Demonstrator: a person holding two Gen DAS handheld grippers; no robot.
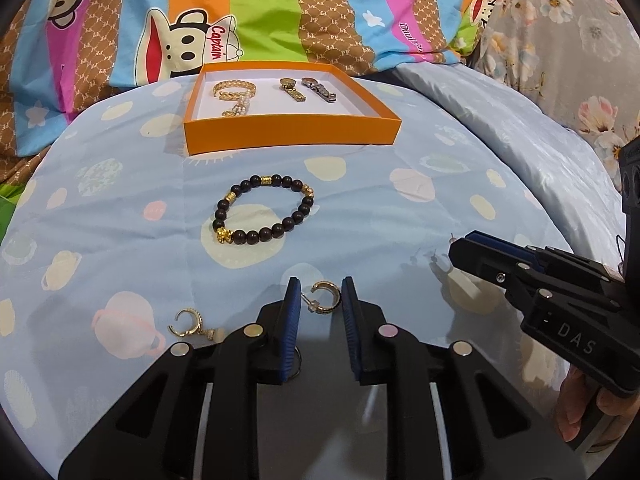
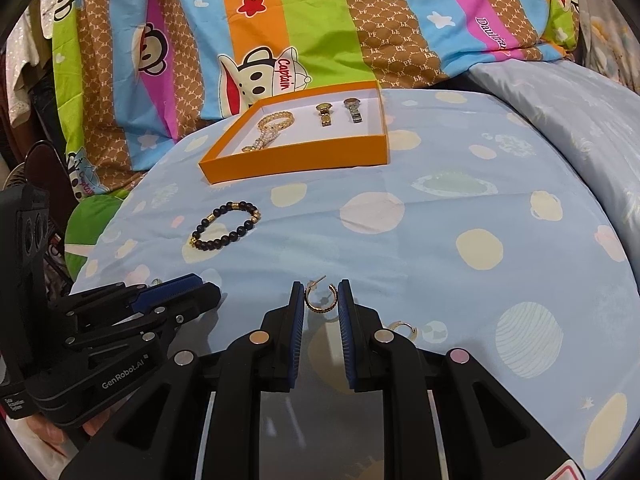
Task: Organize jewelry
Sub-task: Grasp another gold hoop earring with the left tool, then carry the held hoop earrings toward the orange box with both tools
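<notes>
An orange box [image 1: 292, 132] [image 2: 296, 156] holds a gold chain bracelet [image 1: 234, 90] and two watches [image 1: 318, 88]. A dark bead bracelet [image 1: 262, 210] [image 2: 226, 226] lies on the blue sheet before it. My left gripper [image 1: 320, 294] is shut on a gold hoop earring [image 1: 325, 298]; another gold earring [image 1: 192, 322] lies to its left. My right gripper [image 2: 320, 298] is shut on a gold hoop earring [image 2: 320, 300]; another hoop [image 2: 404, 328] lies just right of it. The right gripper shows in the left wrist view [image 1: 464, 248], and the left gripper in the right wrist view [image 2: 200, 286].
A striped cartoon-monkey quilt [image 1: 240, 12] is bunched behind the box. A pale blue blanket [image 1: 520, 128] and a floral cover [image 1: 568, 40] lie to the right. The sheet drops off at the left edge [image 2: 80, 264].
</notes>
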